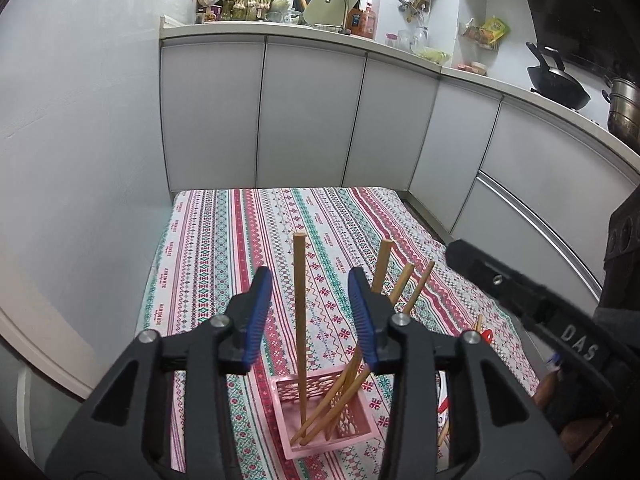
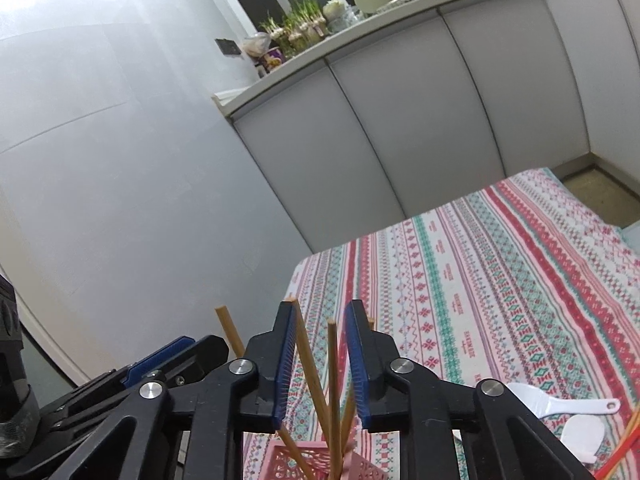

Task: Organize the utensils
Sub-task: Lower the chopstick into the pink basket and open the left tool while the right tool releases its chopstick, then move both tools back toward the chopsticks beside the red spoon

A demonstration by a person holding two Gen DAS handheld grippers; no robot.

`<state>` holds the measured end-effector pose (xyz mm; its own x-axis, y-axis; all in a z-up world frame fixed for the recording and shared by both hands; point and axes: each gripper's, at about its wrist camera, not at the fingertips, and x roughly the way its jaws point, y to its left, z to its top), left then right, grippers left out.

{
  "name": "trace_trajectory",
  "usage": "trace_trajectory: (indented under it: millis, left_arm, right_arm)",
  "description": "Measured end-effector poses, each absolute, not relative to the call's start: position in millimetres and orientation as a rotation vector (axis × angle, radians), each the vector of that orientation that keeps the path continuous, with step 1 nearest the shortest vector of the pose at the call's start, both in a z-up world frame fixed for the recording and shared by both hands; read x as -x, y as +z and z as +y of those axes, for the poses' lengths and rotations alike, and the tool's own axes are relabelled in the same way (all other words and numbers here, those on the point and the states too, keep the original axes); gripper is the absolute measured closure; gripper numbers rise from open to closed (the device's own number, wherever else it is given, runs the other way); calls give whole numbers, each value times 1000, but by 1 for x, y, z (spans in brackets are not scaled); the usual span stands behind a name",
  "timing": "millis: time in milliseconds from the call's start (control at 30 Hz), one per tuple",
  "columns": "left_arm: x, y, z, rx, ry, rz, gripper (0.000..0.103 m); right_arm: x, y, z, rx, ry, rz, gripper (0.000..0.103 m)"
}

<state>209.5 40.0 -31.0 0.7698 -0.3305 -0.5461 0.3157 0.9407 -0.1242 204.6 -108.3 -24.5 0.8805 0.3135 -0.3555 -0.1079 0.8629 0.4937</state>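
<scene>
A pink openwork basket stands on the patterned tablecloth and holds several wooden chopsticks. One chopstick stands upright between the blue pads of my left gripper, which is open and does not touch it. The other chopsticks lean to the right. In the right wrist view my right gripper is open above the basket, with two chopsticks loose between its jaws. The right gripper's black body shows at the right of the left wrist view.
Two white plastic rice paddles lie on the cloth right of the basket, and a red-handled item shows behind my left gripper's right finger. Grey cabinets run behind the table; a white wall is on the left.
</scene>
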Motion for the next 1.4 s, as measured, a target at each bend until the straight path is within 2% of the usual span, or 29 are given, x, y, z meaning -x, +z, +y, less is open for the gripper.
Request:
trace_trajectory:
  millis: [200, 333, 500, 600, 1000, 1400]
  left_arm:
    - [-202, -26, 41, 40, -351, 611, 49]
    - [-194, -24, 37, 31, -340, 624, 36]
    - [-183, -20, 29, 17, -336, 628, 26]
    - [-176, -19, 22, 8, -339, 628, 19]
    - [-159, -32, -18, -97, -362, 690, 10]
    - [-150, -67, -79, -238, -422, 825, 9]
  right_arm:
    - [-192, -8, -124, -429, 198, 445, 65]
    - [-181, -1, -139, -409, 177, 453, 53]
    - [-165, 4, -160, -384, 149, 474, 36]
    - [-159, 4, -174, -369, 124, 494, 31]
    - [-138, -16, -235, -380, -2, 642, 17]
    - [-129, -68, -296, -414, -155, 927, 15]
